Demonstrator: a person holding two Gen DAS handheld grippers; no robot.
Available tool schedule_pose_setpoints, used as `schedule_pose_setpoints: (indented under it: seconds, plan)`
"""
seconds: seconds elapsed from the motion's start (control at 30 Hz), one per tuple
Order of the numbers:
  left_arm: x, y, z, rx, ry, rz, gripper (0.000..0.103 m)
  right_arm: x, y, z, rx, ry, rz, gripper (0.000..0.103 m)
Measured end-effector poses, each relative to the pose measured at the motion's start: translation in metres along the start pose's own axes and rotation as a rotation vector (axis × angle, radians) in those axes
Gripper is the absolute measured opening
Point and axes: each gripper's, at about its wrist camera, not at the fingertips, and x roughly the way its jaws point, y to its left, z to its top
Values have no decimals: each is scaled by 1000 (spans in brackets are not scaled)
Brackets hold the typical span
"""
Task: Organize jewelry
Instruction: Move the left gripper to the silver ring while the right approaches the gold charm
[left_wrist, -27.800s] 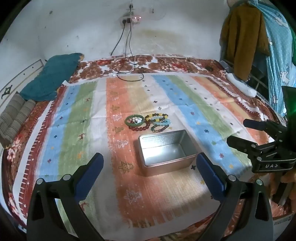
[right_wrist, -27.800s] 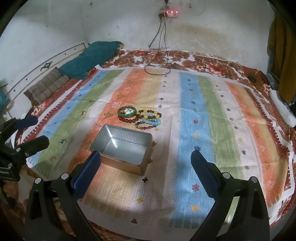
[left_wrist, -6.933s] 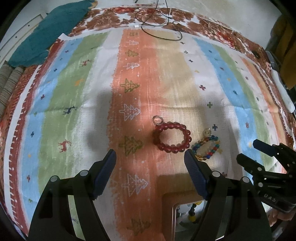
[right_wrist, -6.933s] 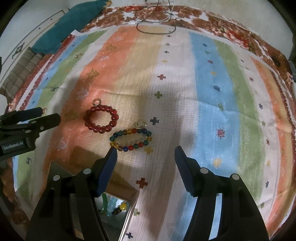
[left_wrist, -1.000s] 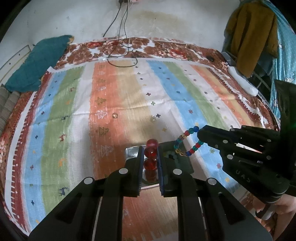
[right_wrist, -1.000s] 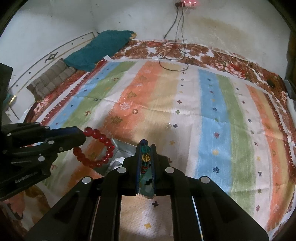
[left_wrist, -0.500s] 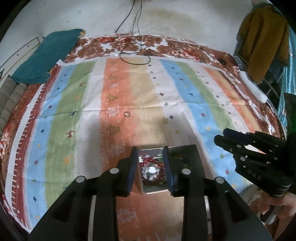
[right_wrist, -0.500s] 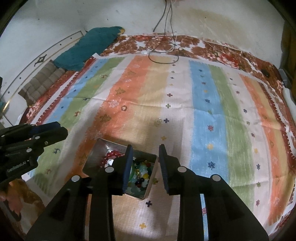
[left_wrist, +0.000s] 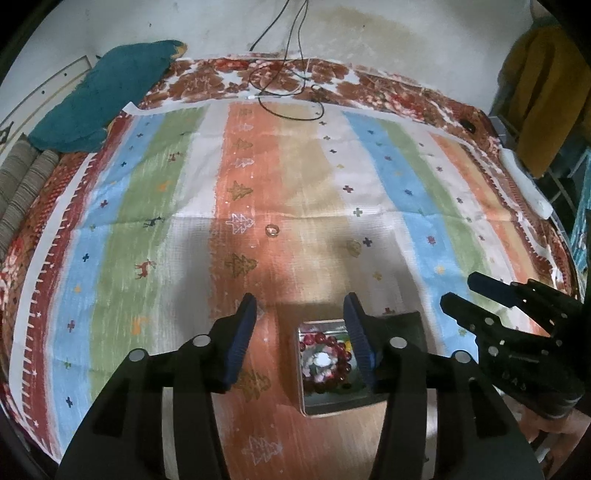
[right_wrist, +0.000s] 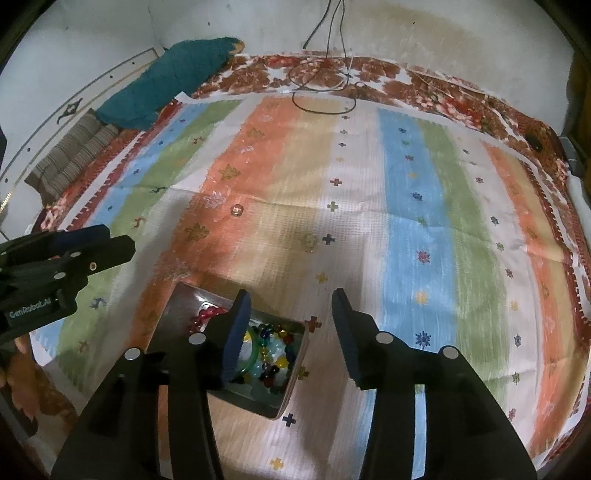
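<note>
A metal tin (left_wrist: 332, 404) (right_wrist: 286, 398) sits on the striped cloth and holds several bead bracelets, among them a red one (left_wrist: 325, 360) and a multicoloured one (right_wrist: 275, 354). Two small rings lie on the cloth beyond the tin: a clear one (left_wrist: 272, 230) (right_wrist: 236, 210) and a gold one (left_wrist: 354, 245) (right_wrist: 308, 240). My left gripper (left_wrist: 300, 332) is open and empty above the tin. My right gripper (right_wrist: 291, 325) is open and empty just right of the tin; it also shows in the left wrist view (left_wrist: 480, 295).
A striped cloth (left_wrist: 314, 177) covers a floral bedspread. A teal pillow (left_wrist: 107, 99) and striped cushions (left_wrist: 22, 184) lie at the far left. A black cable (left_wrist: 284, 85) runs down the wall onto the bed. Clothes (left_wrist: 535, 92) hang at the right.
Both grippers have let their bracelets drop into the tin and opened wider. Both have drawn back slightly from the tin.
</note>
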Motion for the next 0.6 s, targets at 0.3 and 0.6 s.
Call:
schedule_pose_setpoints:
  seconds: [0.3,0.6]
  plan:
    - [22,4,17,-10,25,35,54,29,3,13,-11,57,5,48]
    - [46,4,34,-6,51,60,57,39,4,23,-23,71,20,50]
